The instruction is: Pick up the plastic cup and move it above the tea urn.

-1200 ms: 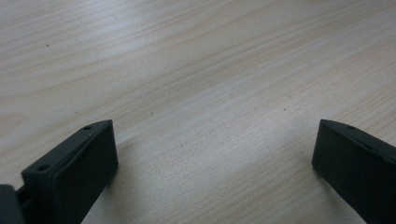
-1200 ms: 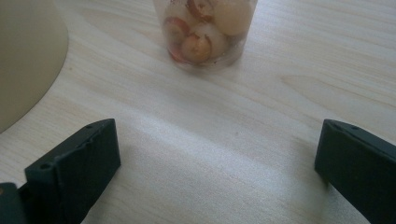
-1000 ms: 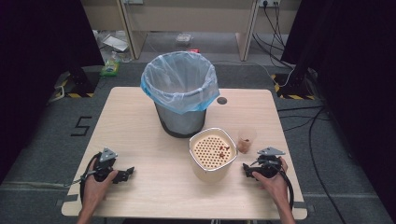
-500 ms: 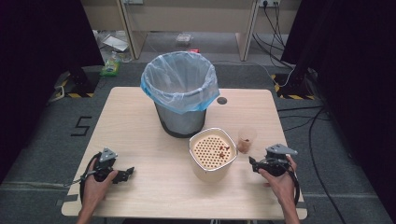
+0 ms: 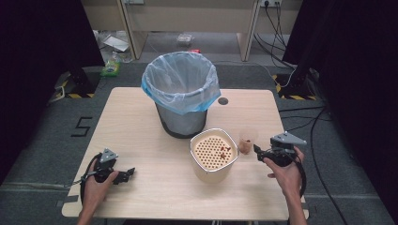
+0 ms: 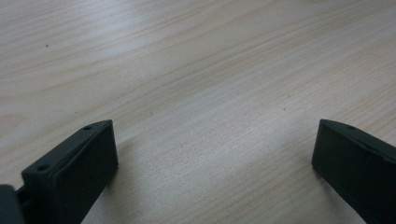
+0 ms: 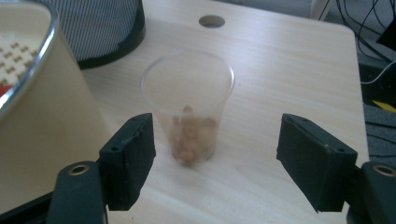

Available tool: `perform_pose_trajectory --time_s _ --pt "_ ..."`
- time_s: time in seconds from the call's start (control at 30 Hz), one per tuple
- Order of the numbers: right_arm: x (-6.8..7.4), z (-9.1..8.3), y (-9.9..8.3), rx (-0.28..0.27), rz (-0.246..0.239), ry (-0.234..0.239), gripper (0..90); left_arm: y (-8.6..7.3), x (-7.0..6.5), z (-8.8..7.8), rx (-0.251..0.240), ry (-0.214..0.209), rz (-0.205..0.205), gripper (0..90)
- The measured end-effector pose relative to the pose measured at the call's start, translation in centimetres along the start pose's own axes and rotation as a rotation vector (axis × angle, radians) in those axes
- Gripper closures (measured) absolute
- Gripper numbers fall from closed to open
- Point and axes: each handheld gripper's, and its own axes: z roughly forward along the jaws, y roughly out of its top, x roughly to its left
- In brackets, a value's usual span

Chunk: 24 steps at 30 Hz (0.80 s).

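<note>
Clear plastic is forming the small cup, which is standing upright just ahead of the right gripper, in line with the gap between its spread fingers and touching neither. Brownish lumps are sitting at its bottom. To the left of those fingers a cream container with a perforated insert is standing beside the cup, a few reddish bits lying on the insert. Farther ahead, a grey bin lined with a pale blue bag is sitting near the middle of the worktop.

Light wood grain is running across the worktop, and a round hole is showing beyond the cup. Grey floor with cables and yellow-black tape is surrounding it, with dark curtains at both sides.

At the near left corner the left gripper is resting in a hand, its fingers spread wide over bare wood with nothing between them. Open worktop is lying ahead of it, while the right gripper is working close to the right edge.
</note>
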Motion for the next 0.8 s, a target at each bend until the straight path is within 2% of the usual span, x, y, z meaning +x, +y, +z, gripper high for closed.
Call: perform_pose_trajectory --time_s 0.07,0.1,0.2,0.27,0.33,0.6,0.8 --pt "-0.1 0.0 0.3 -0.002 -0.002 -0.002 29.1 0.0 0.0 0.0 0.000 0.000 0.000 0.0" --pt "-0.3 0.1 1.1 -0.003 0.001 -0.003 29.5 0.0 0.0 0.0 0.000 0.000 0.000 0.0" --pt "-0.4 0.5 2.0 -0.006 -0.002 0.002 31.1 0.0 0.0 0.0 0.001 0.000 0.000 0.0" --pt "-0.4 0.7 2.2 -0.005 -0.006 0.002 31.6 0.0 0.0 0.0 0.000 0.000 0.000 0.0" --pt "-0.4 1.4 2.8 -0.003 -0.006 0.006 34.6 0.0 0.0 0.0 0.000 0.000 0.000 0.0" --pt "-0.6 3.2 3.3 0.032 -0.025 0.005 39.5 0.0 0.0 0.0 0.000 0.000 0.000 0.0" --pt "-0.9 5.3 3.4 0.053 -0.036 0.006 48.7 0.0 0.0 0.0 0.000 0.000 0.001 0.0"
